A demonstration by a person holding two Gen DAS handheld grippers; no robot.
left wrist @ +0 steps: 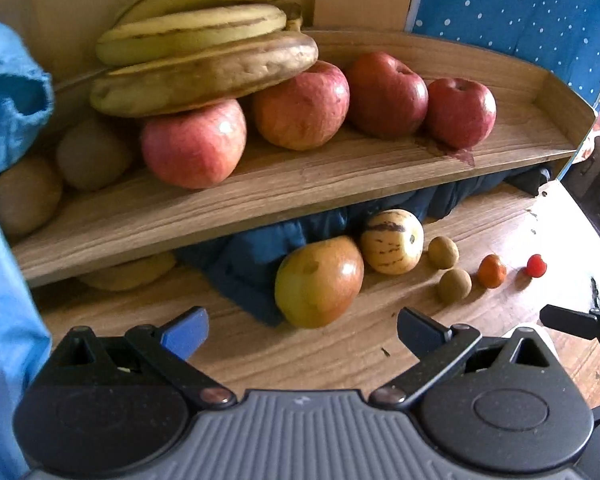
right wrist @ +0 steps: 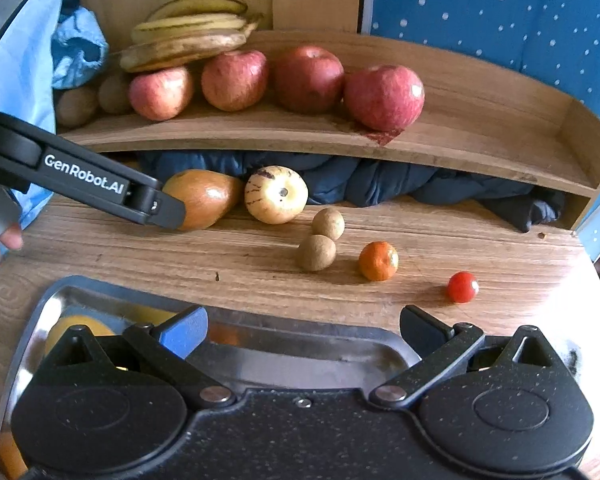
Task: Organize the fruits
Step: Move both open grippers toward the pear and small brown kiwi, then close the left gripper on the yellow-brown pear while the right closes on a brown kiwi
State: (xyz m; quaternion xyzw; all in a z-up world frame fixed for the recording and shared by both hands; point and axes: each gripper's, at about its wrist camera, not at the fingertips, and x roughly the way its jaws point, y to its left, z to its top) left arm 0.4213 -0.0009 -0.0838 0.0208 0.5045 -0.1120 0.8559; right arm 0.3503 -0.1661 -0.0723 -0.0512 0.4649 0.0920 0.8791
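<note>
On the table lie a yellow-brown pear-shaped fruit (left wrist: 318,282) (right wrist: 202,198), a striped pale melon (left wrist: 392,241) (right wrist: 276,195), two small brown fruits (left wrist: 454,285) (right wrist: 317,253), a small orange (left wrist: 492,271) (right wrist: 378,261) and a red cherry tomato (left wrist: 536,265) (right wrist: 462,287). My left gripper (left wrist: 302,328) is open, just short of the pear-shaped fruit; in the right wrist view one of its fingers (right wrist: 168,212) touches or overlaps that fruit. My right gripper (right wrist: 302,330) is open and empty over a steel tray (right wrist: 320,344).
A wooden shelf (left wrist: 284,184) (right wrist: 440,148) holds several red apples (left wrist: 194,146) (right wrist: 384,96), bananas (left wrist: 204,60) (right wrist: 188,36) and brown fruits (left wrist: 92,156). Dark blue cloth (right wrist: 380,184) is bunched under the shelf. The tray holds orange-yellow fruit (right wrist: 76,330). Blue fabric (left wrist: 8,100) hangs at left.
</note>
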